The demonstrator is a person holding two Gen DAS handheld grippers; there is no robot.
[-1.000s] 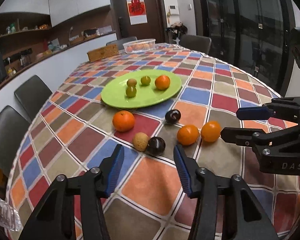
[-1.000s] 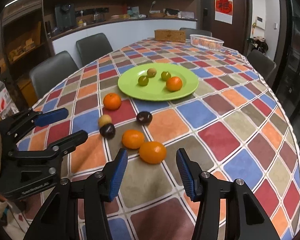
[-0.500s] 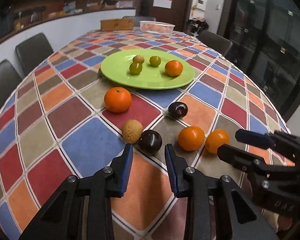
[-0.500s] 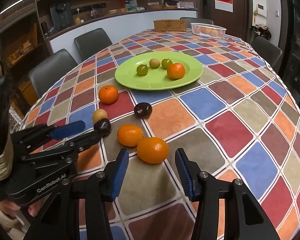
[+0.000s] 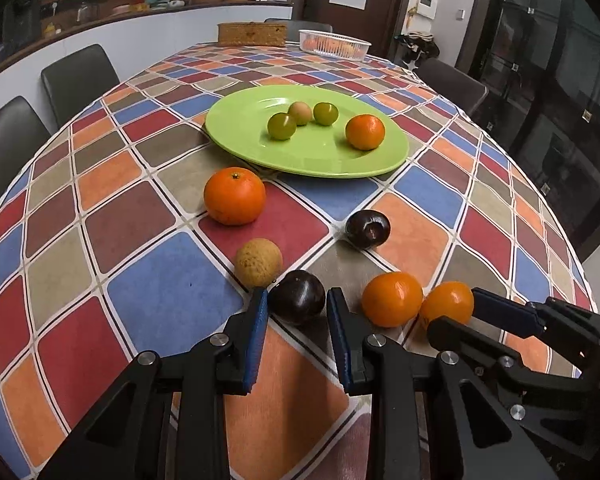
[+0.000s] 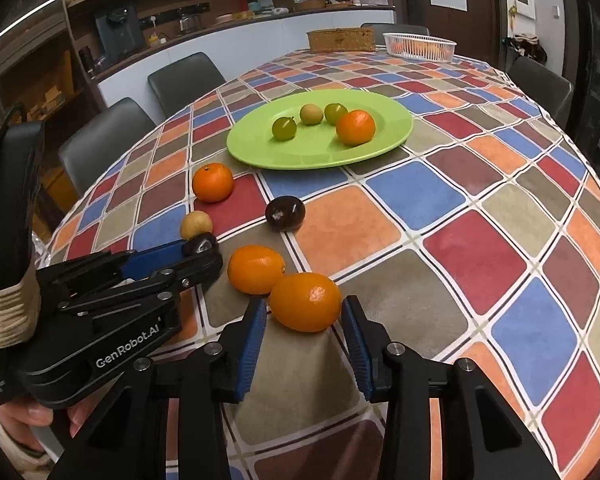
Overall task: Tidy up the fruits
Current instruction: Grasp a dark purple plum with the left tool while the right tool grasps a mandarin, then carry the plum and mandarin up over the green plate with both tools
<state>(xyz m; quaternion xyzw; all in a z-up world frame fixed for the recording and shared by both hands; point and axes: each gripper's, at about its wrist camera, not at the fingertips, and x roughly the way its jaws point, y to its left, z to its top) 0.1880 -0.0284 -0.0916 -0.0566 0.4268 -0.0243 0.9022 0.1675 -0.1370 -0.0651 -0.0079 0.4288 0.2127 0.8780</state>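
A green plate (image 5: 324,160) (image 6: 260,152) holds two green fruits, a tan fruit and an orange (image 5: 365,132). Loose on the checked cloth lie an orange (image 5: 234,196), a tan fruit (image 5: 258,262), a dark plum (image 5: 367,229) and two more oranges. My left gripper (image 5: 297,304) is open, its pads flanking a second dark plum (image 5: 297,302) (image 6: 201,245). My right gripper (image 6: 305,312) is open, its pads either side of the nearest orange (image 6: 305,301) (image 5: 447,304), which touches another orange (image 6: 255,269).
A white basket (image 5: 333,43) of oranges and a wicker box (image 5: 253,34) stand at the table's far end. Dark chairs (image 6: 104,148) ring the table. A counter with appliances runs along the back left wall.
Both grippers have moved forward and down. The left one has narrowed and now brackets the near plum; the right one now brackets the nearest orange.
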